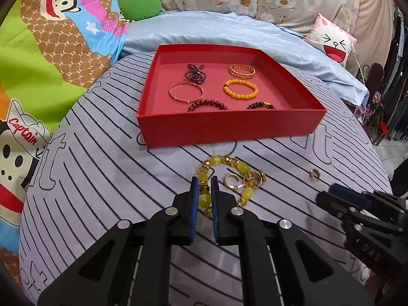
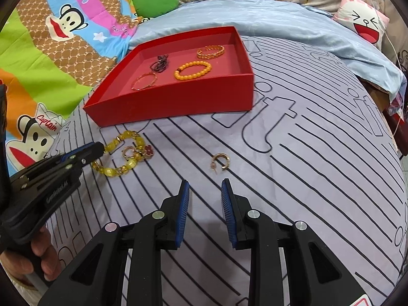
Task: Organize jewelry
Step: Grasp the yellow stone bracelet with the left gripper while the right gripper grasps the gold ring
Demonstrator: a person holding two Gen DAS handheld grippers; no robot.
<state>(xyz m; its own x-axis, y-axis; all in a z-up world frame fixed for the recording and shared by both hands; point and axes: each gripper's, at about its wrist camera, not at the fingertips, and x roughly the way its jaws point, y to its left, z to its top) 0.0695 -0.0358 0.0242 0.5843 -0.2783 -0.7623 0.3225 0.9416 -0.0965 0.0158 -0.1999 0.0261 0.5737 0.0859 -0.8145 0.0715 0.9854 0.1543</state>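
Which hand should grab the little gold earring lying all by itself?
The right. The right gripper stands open and empty just short of the lone earring, while the left gripper is shut on the yellow bracelet.

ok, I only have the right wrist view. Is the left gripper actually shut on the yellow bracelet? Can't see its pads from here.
Observer: Yes. In the left wrist view the left gripper has its jaws closed on one bead of the yellow bracelet.
Operator: Anything in the box hidden behind its front wall?
Observer: Two pieces. In the red box, a dark red bead bracelet and a dark bracelet with gold beads lie close to the near wall.
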